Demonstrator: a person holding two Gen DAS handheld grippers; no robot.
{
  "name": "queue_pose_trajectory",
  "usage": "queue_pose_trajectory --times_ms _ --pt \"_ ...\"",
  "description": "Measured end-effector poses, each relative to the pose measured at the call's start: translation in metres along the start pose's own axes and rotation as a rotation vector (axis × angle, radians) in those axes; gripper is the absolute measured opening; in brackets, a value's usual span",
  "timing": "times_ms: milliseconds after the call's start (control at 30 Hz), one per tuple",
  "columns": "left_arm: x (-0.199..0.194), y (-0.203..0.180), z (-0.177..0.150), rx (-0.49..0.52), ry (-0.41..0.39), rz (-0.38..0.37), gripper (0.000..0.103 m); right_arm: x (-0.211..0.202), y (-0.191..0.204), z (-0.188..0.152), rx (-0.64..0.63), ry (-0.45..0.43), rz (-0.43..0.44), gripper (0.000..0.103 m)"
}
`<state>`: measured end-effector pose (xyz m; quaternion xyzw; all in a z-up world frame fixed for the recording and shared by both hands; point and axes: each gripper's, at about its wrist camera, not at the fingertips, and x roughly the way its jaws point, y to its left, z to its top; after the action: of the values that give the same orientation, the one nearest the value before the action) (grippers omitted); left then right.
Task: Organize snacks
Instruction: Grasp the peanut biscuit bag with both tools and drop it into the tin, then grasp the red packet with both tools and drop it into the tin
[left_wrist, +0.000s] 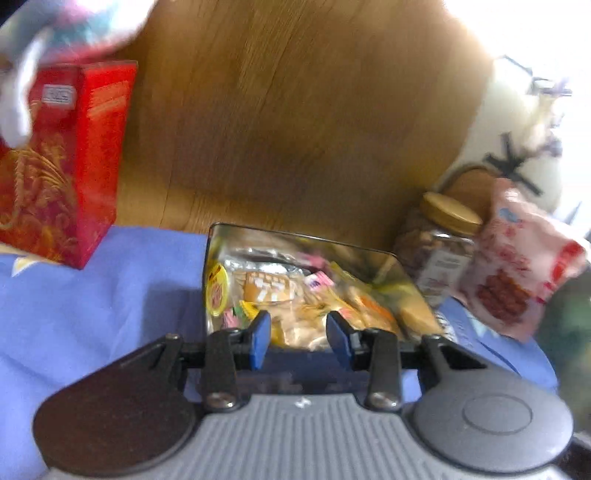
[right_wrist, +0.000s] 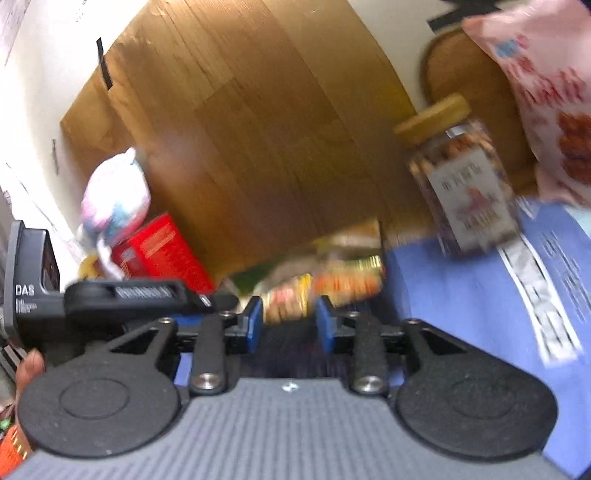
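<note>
Left wrist — shiny rectangular metal tin (left_wrist: 221, 236) of crinkly snack packets (left_wrist: 273, 291).

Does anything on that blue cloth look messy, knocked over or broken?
Nothing looks spilled or broken. The open tin is crammed with wrapped snacks lying every which way, and the pink bag leans against the nut jar. The red box stands upright. Both views are blurred, so fine damage would not show.

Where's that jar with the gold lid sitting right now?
The jar stands upright on the blue cloth at the right of both views, between the open tin of snacks and the pink snack bag.
</note>
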<state>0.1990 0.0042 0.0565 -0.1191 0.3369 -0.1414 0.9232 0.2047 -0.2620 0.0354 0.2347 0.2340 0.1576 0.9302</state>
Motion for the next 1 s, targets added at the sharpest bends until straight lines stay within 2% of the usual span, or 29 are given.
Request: queue_pose_trajectory --times_ms 33,100,200,333,400,500,633,733,833,867,900,1000 --pt "-0.011 -0.004 -0.006 0.018 -0.005 0.013 0.039 -0.012 -0.002 -0.006 0.012 0.015 0.014 0.038" --pt "-0.036 -0.005 -0.025 0.018 0.004 -0.026 0.039 -0.036 -0.008 -0.02 0.039 0.057 0.059 0.038" --pt "-0.06 -0.006 -0.056 0.026 0.041 -0.051 0.04 -0.063 -0.017 -0.048 0.086 0.168 0.107 0.038" --pt "-0.055 -0.015 -0.103 0.048 0.242 -0.145 0.042 -0.091 -0.021 -0.082 0.092 0.267 0.133 0.038" --pt "-0.051 -0.018 -0.119 0.053 0.292 -0.151 0.042 -0.102 -0.021 -0.094 0.091 0.294 0.119 0.038" --pt "-0.056 -0.021 -0.13 0.071 0.285 -0.159 0.045 -0.119 -0.025 -0.106 0.13 0.292 0.12 0.037" --pt "-0.057 -0.03 -0.138 0.073 0.3 -0.198 0.048 -0.126 -0.031 -0.117 0.248 0.291 0.187 0.036" --pt "-0.065 -0.036 -0.145 0.097 0.278 -0.185 0.049 -0.117 -0.016 -0.119 0.237 0.28 0.184 0.037" --pt "-0.065 -0.032 -0.147 0.074 0.265 -0.163 0.045 -0.1 -0.006 -0.122 0.233 0.28 0.209 0.034" --pt "-0.065 -0.027 -0.144 0.051 0.268 -0.168 0.045 -0.096 -0.003 -0.122 0.231 0.283 0.211 0.031" --pt "-0.066 -0.02 -0.142 0.019 0.277 -0.181 0.045 -0.091 -0.001 -0.121 0.223 0.283 0.204 0.023" --pt "-0.066 -0.004 -0.136 -0.055 0.299 -0.219 0.048 -0.082 -0.006 -0.121 0.262 0.296 0.213 0.014"
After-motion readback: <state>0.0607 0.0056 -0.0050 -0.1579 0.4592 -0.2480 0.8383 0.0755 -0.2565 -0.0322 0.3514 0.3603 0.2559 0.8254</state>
